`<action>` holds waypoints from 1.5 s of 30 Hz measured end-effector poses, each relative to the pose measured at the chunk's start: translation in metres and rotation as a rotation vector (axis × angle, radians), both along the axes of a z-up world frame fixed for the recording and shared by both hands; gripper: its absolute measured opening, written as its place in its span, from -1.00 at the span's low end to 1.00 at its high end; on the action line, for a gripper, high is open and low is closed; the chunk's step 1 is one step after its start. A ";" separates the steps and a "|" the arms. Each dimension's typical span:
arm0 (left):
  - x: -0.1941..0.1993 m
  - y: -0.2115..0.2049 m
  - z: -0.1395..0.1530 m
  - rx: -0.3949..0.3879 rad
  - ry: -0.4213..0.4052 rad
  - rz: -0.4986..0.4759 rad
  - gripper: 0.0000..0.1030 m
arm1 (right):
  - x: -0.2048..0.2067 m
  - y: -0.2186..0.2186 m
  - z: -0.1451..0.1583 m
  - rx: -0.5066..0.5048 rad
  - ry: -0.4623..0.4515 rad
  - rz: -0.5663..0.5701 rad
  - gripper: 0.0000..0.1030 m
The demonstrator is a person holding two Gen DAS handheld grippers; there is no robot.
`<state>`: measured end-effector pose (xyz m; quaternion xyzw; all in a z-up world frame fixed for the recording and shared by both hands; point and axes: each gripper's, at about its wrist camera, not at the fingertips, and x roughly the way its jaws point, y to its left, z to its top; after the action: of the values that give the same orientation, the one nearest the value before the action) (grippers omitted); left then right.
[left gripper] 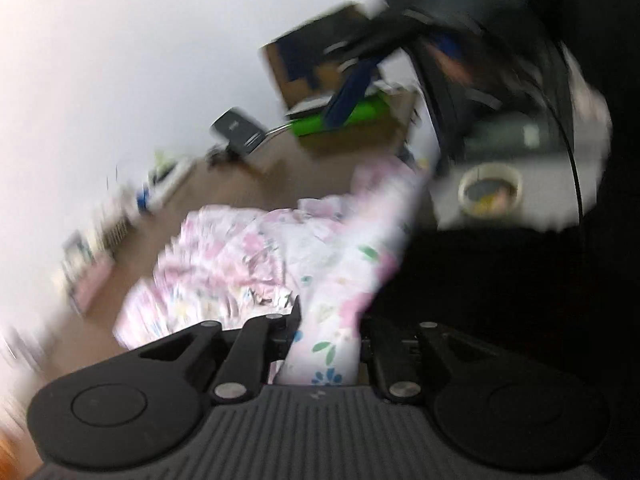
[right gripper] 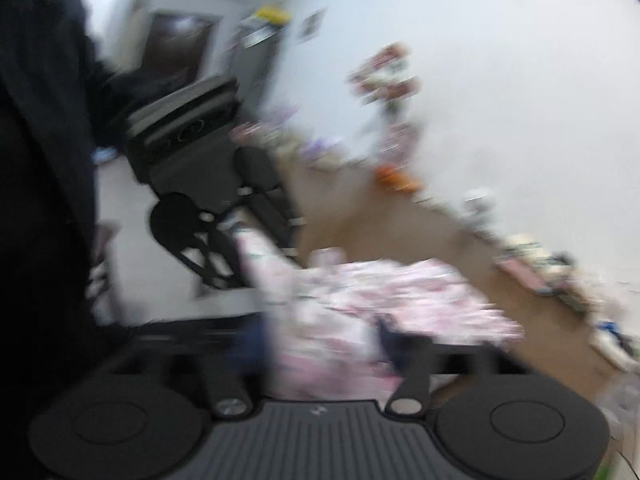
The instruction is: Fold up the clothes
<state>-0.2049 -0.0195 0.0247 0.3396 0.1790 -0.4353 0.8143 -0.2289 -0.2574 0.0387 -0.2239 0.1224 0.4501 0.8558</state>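
Both tongs (left gripper: 326,332) (right gripper: 320,344) clamp floral garment (left gripper: 224,264).

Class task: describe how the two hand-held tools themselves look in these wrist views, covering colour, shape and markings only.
Both match. The left tool has a ribbed dark grey base, a round black disc on each side, black linkage arms with silver pivot pins, and a small pale logo. The right tool shows the same build, though blurred. The person wears dark clothing.
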 end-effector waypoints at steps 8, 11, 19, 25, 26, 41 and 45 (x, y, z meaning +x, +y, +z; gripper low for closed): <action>0.022 0.008 0.022 -0.117 0.162 0.108 -0.78 | -0.008 -0.012 -0.040 0.162 0.116 -0.138 0.51; 0.022 0.006 0.024 -0.126 0.193 0.105 -0.78 | -0.011 -0.014 -0.054 0.231 0.180 -0.165 0.33; 0.022 0.012 0.024 -0.181 0.264 0.138 -0.78 | -0.002 0.027 -0.069 0.145 0.007 -0.158 -0.06; 0.033 0.021 0.031 -0.220 0.398 0.086 -0.78 | 0.053 -0.004 -0.057 0.403 0.342 -0.061 -0.92; 0.036 0.024 0.034 -0.229 0.440 0.061 -0.78 | 0.060 -0.010 -0.054 0.419 0.403 -0.012 -0.92; 0.159 0.032 0.032 -0.334 0.853 0.091 -0.60 | 0.136 -0.009 -0.044 0.402 0.667 0.051 -0.71; 0.186 0.038 0.036 -0.411 0.855 0.193 0.21 | 0.185 -0.034 -0.066 0.635 1.020 -0.067 -0.76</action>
<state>-0.0193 0.0188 0.0605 -0.0558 0.4386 -0.4846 0.7548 -0.0444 -0.2911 -0.0275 0.2906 0.3841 0.4882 0.7278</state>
